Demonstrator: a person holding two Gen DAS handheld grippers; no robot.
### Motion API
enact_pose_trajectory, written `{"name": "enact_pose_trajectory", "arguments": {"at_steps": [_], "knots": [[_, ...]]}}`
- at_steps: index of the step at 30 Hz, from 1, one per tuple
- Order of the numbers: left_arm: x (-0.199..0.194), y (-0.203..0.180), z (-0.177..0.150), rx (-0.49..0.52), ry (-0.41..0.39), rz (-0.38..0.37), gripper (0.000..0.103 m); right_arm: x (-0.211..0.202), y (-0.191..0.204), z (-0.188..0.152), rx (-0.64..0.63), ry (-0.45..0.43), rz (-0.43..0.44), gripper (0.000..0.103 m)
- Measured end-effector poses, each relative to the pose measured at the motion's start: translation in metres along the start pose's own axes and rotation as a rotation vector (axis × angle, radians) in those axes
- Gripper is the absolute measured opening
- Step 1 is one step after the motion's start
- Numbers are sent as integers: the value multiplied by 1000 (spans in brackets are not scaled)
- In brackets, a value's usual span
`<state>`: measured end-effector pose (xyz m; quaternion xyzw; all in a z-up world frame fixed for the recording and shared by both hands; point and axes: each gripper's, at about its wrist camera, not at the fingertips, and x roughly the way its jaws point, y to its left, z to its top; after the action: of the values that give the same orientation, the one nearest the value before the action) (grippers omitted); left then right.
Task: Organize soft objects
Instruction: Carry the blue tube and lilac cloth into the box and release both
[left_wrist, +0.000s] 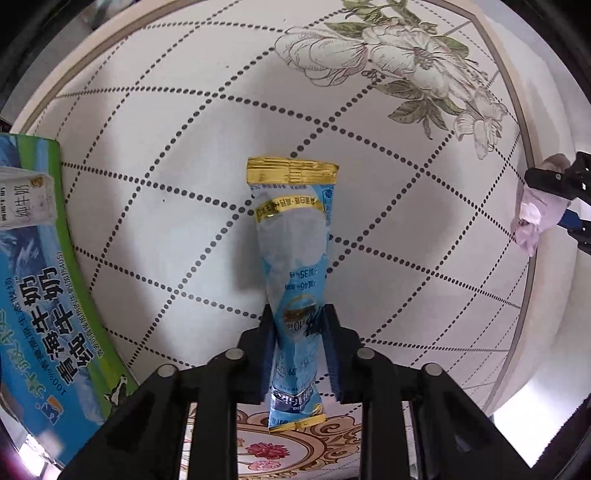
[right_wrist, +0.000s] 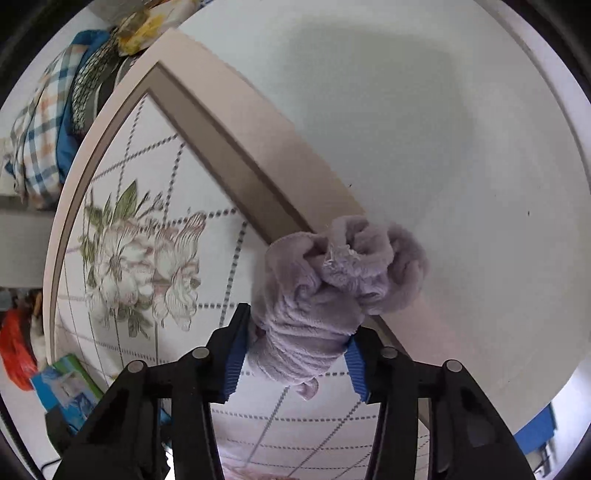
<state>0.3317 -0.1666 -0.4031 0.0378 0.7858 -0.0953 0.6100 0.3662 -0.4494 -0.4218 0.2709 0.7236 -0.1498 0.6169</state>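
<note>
Patterned with dotted diamonds and pale printed flowers, the tabletop (left_wrist: 192, 155) filled most of both views, with a blue-and-green milk carton box (left_wrist: 40, 295) lying along the left edge of the left wrist view. At lower centre of that view the left gripper (left_wrist: 299, 354) was clamped on a light-blue snack packet (left_wrist: 295, 258), pinching it near its lower end so that the gold-sealed top pointed away toward the middle of the frame. At lower centre of the right wrist view the right gripper (right_wrist: 295, 363) squeezed a bunched lilac fleece cloth (right_wrist: 332, 288), most of which bulged out beyond the blue pads (right_wrist: 232, 369), over the table's border. The slick packet, held so close to one end, could have pivoted or slid out if swung quickly. The fluffy cloth looked loosely wadded, so a fold might have pulled free and dragged across the table edge. Whether either item was lifted clear of the surface could not be told.
</note>
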Motion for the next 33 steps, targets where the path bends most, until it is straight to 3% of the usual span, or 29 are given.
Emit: {"name": "enact_pose_trajectory", "arguments": {"at_steps": [9, 19, 26, 33], "knots": [[-42, -6, -30, 10, -107, -64, 13, -36, 28, -64, -145, -50, 67, 48], [-142, 44, -81, -39, -294, -201, 13, -109, 77, -168, -342, -112, 173, 48], [-195, 127, -134, -173, -418, -224, 13, -148, 145, -245, -491, -134, 235, 48], [-184, 258, -188, -504, -457, -318, 14, -132, 233, -308, -609, -101, 244, 48]]}}
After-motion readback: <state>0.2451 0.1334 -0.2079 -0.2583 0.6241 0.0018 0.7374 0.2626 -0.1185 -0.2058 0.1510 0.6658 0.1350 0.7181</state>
